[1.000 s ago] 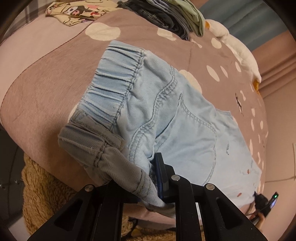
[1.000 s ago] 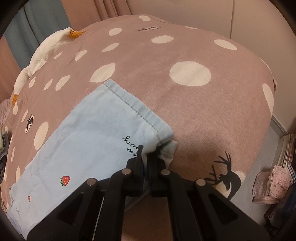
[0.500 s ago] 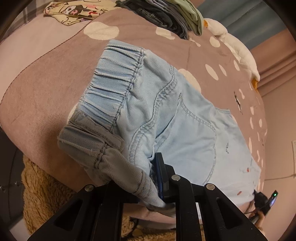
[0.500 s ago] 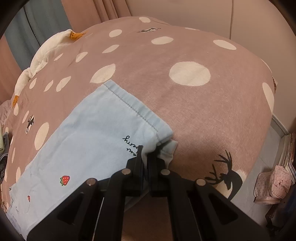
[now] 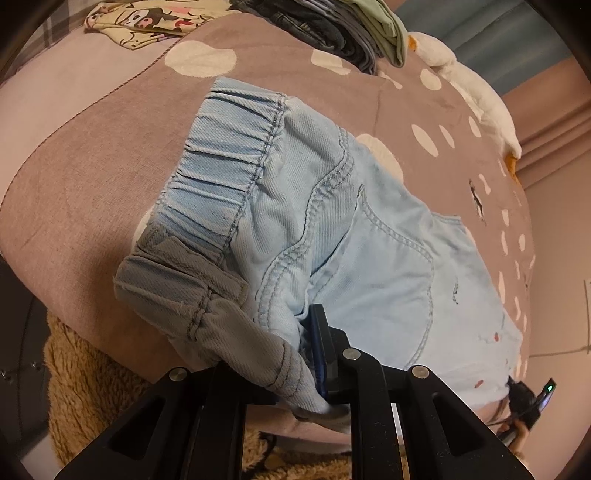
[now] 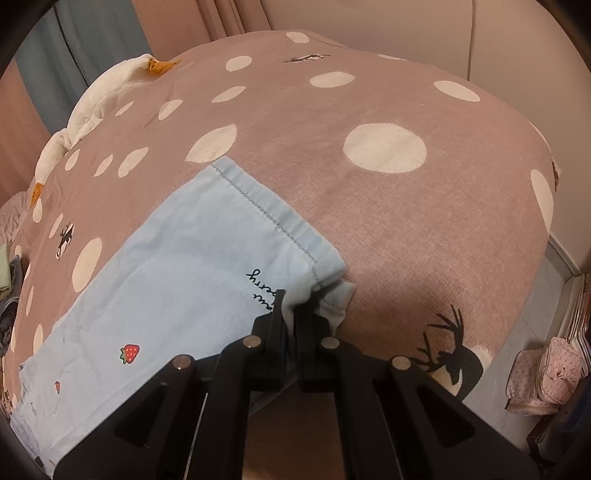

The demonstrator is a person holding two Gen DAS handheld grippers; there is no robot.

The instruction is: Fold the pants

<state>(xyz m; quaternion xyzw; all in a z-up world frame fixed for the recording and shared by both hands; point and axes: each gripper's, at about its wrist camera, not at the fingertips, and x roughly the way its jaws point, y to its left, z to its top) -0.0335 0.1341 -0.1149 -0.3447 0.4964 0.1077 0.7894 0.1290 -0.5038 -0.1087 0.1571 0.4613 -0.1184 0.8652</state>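
Pants [image 5: 332, 229] of pale blue denim lay flat across a brown bedspread [image 5: 96, 177] with white dots, the gathered waistband toward the left gripper and the leg hem toward the right one. The left gripper [image 5: 314, 354] was pinched on a waist corner of the pants, the cloth bunched and lifted off the bed between its fingers. The right gripper [image 6: 291, 314] was pressed together on the near corner of the hem, beside black script and a small strawberry print [image 6: 129, 353]. A pile of folded clothes [image 5: 332, 26] sat near the far edge, with a white plush toy [image 5: 476, 88] just beside it.
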